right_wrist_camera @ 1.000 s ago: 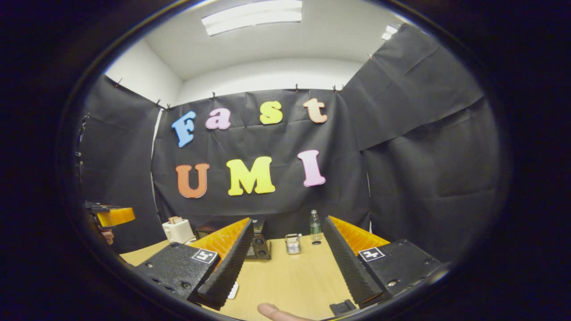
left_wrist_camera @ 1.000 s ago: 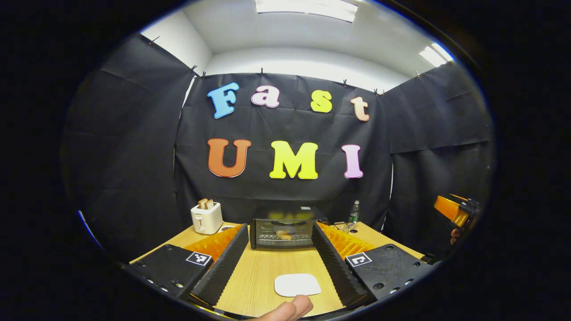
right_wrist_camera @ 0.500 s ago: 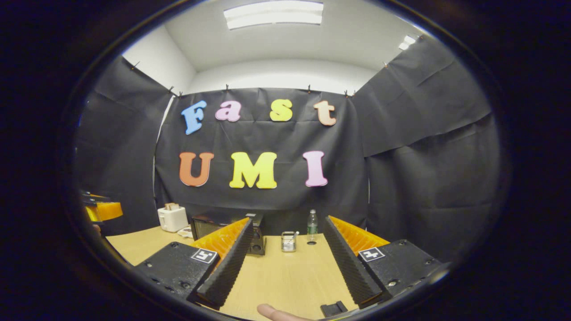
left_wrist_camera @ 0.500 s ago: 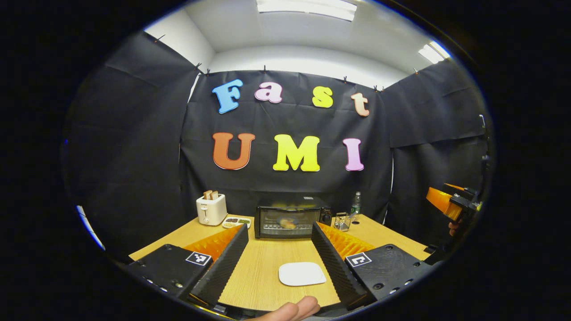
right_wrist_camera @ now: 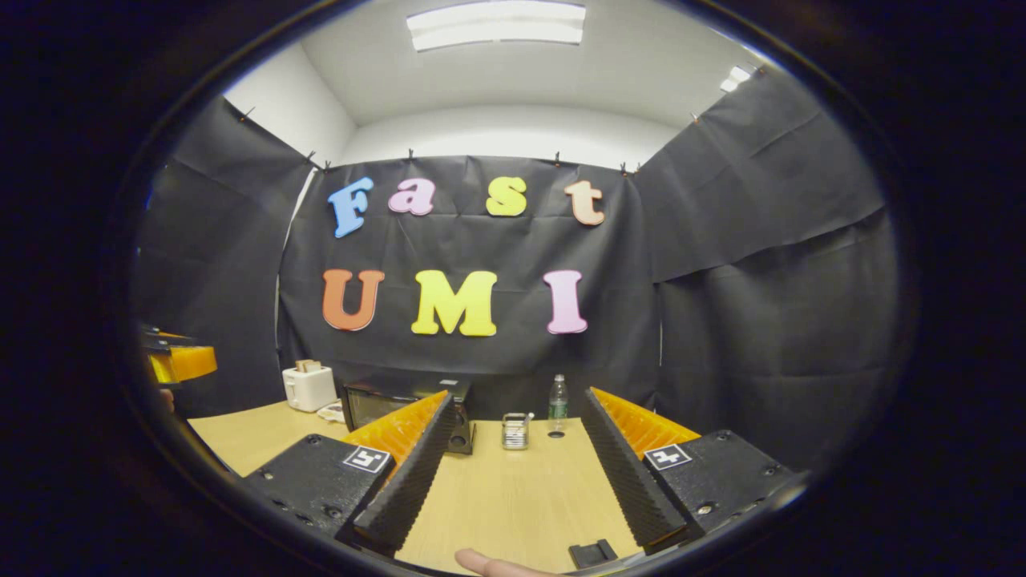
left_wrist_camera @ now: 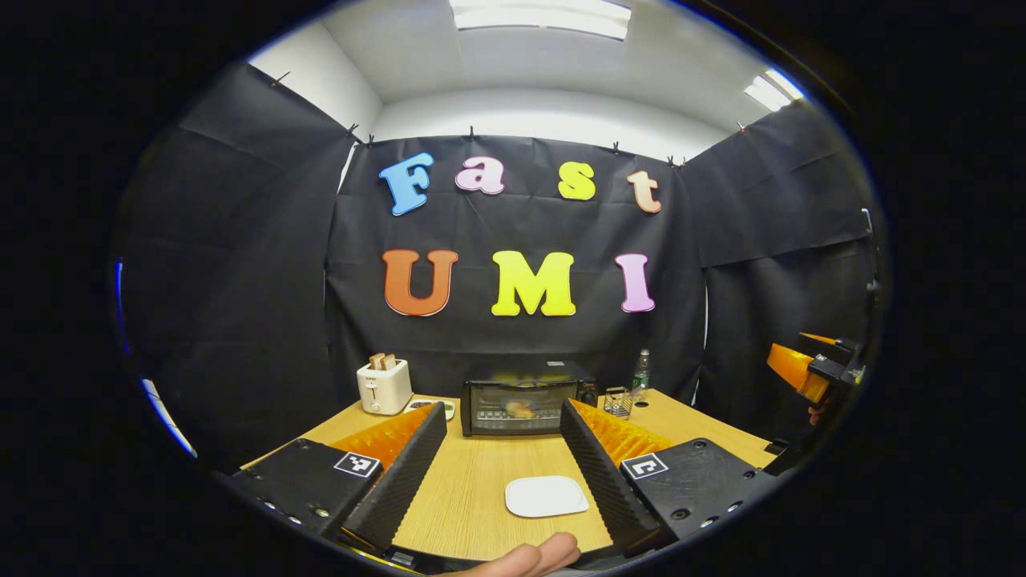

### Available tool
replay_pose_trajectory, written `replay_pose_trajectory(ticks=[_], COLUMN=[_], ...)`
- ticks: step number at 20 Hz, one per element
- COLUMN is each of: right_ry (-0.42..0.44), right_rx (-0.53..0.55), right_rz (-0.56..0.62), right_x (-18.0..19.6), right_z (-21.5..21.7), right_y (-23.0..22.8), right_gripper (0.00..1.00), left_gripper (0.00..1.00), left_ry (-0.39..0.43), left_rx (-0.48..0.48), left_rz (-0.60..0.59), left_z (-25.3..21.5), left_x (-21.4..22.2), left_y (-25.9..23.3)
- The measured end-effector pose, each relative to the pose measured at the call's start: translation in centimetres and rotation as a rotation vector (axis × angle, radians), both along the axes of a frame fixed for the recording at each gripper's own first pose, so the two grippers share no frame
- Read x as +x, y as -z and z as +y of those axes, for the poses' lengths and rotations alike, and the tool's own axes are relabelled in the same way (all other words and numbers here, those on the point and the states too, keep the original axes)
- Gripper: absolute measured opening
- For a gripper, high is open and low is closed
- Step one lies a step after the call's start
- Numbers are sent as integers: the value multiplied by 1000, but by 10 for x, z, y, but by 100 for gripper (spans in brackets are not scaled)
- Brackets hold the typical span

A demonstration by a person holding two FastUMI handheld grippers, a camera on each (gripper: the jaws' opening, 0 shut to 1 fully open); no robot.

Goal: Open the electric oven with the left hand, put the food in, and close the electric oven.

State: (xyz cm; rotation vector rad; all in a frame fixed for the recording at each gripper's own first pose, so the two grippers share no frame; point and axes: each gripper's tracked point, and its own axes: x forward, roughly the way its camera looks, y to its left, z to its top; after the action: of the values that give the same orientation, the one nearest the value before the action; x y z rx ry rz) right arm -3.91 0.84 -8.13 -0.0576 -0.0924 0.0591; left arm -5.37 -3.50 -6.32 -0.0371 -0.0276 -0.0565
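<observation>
Oven [left_wrist_camera: 521, 406] far across table [left_wrist_camera: 473, 497], door shut, food visible inside. Left gripper [left_wrist_camera: 502, 473] and right gripper [right_wrist_camera: 513, 473] both released, empty, held back near edge: job looks finished.

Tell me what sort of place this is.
Likely a staged kitchen booth for recording: black cloth hangs round a wooden table that bears a small oven, a toaster and a white plate.

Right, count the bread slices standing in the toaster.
2: both stand side by side in the slots of the white toaster at the table's far left, beside the electric oven. Any others would be hidden inside.
</observation>
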Motion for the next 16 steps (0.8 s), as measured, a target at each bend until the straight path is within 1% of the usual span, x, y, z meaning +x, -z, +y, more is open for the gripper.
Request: replay_pose_trajectory(ticks=[3,7,11,16], right_ry=[12,19,16,20], right_rx=[10,12,2,6], right_rz=[1,-23,-28,-24], right_x=[-4,-8,-13,-15], right_z=[-5,-9,-8,-11], right_y=[-6,-18,-19,-17], right_gripper=[100,99,99,100], left_gripper=[94,94,94,94], left_ry=[-11,-7,-12,4], left_rx=[13,2,9,21], left_rz=[-11,-7,-5,-3], left_z=[3,1,-1,-10], left_x=[-1,-3,-2,-4], left_y=[-8,-13,-14,-13])
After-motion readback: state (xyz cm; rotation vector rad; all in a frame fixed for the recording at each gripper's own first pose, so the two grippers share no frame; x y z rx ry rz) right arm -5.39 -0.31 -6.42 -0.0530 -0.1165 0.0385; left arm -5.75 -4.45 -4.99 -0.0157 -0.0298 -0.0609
